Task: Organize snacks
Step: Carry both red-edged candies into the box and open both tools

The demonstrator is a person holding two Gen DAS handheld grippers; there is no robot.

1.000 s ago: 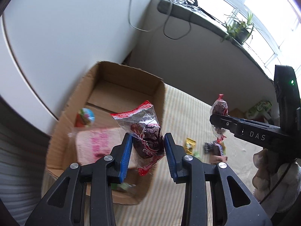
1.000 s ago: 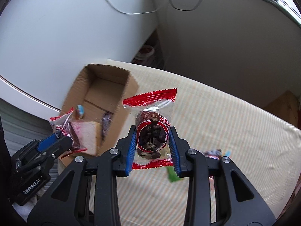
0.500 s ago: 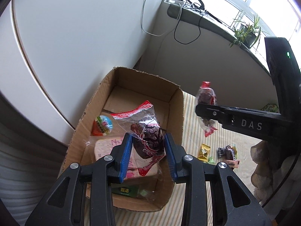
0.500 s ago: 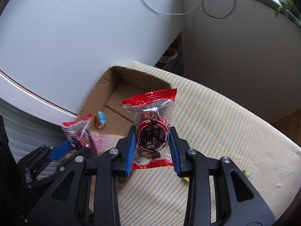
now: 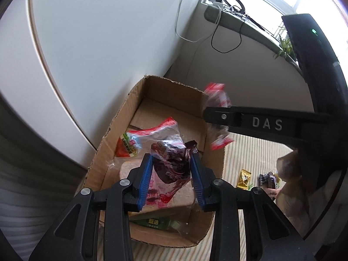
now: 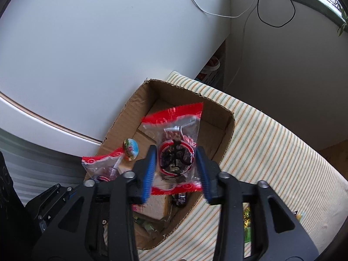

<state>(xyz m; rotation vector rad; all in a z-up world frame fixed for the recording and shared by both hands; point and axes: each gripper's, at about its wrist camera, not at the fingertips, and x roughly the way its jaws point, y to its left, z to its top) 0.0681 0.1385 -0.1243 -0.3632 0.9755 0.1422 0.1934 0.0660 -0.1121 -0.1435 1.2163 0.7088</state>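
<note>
An open cardboard box (image 5: 121, 117) (image 6: 128, 113) stands on a striped cloth by a white wall. My left gripper (image 5: 171, 178) is shut on a clear red-edged packet of dark snack (image 5: 171, 163), held over the box. My right gripper (image 6: 177, 171) holds a like red-edged packet (image 6: 176, 152) above the box; its blue pads stand slightly apart from the packet, which looks blurred. That right packet also shows in the left wrist view (image 5: 217, 100), over the box's right wall.
In the box lie a pink bread pack (image 5: 174, 198), a round jelly cup (image 6: 131, 148), a red and green packet (image 5: 127, 149) and a green packet (image 5: 156, 221). Loose snacks (image 5: 244, 178) lie on the striped cloth (image 6: 271, 152) to the right.
Both grippers have moved over the box with their packets. The right gripper's jaws have widened around its packet, which now looks blurred.
</note>
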